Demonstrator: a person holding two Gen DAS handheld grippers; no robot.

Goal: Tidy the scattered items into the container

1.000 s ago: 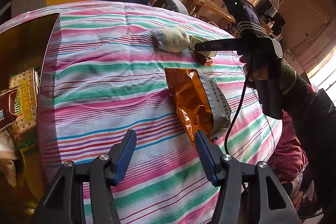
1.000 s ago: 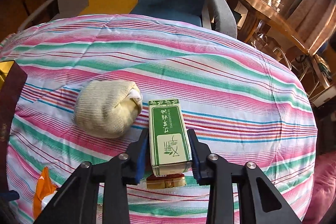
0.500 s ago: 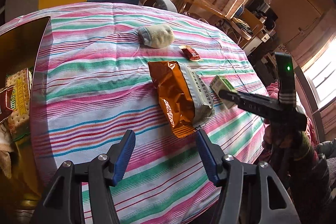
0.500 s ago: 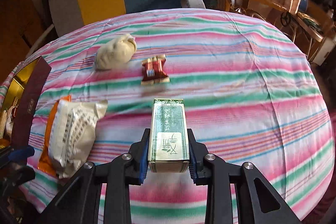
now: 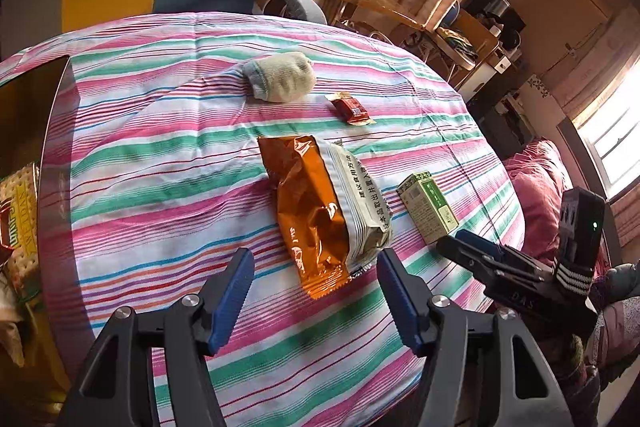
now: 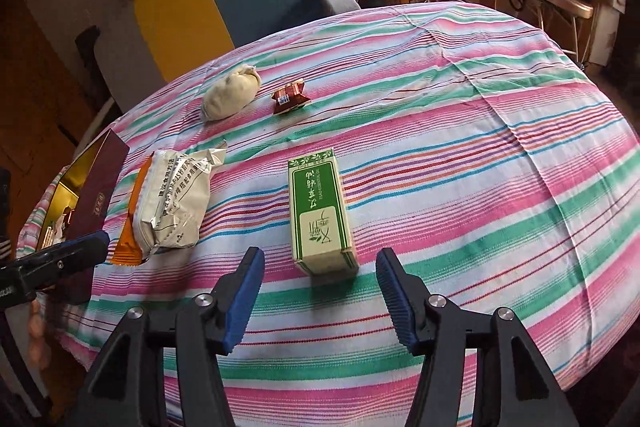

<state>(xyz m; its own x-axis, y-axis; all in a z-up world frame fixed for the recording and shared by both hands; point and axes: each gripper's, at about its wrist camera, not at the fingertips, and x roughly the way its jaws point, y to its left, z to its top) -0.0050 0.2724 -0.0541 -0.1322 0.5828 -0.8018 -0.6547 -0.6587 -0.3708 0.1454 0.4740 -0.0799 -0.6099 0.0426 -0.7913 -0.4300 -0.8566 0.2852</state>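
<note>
Right claw: your right claw hangs spread and empty at the lower middle of its own view; the blue pads stand either side of the green box, touching nothing.
Green box: the green box lies flat on the striped counter just beyond the claw, long axis running away from you; judge it a light, stiff carton that will dent if you squeeze hard; take it across the two long side faces near the close end.
Left claw: your left claw is likewise spread and holding nothing, lower middle of its frame, with the tail end of the orange snack bag between and just past its pads.
Snack bag: the orange snack bag sits mid-frame, crinkled and puffy; expect it to be light, slippery and crushable; pinch the flat sealed seam at the near end, not the belly.
Farther items: a rolled sock, soft and easy to pinch anywhere, and a small red sachet, thin and flat against the cloth, lie toward the upper middle, near each other but apart.
Container: the container stands at the left edge of the left view, biscuit packets already inside.
View differences: only the left view shows the container's contents and your right claw from the side at lower right; only the right view shows the box's printed top face squarely and the container's dark red outer wall at middle left.
</note>
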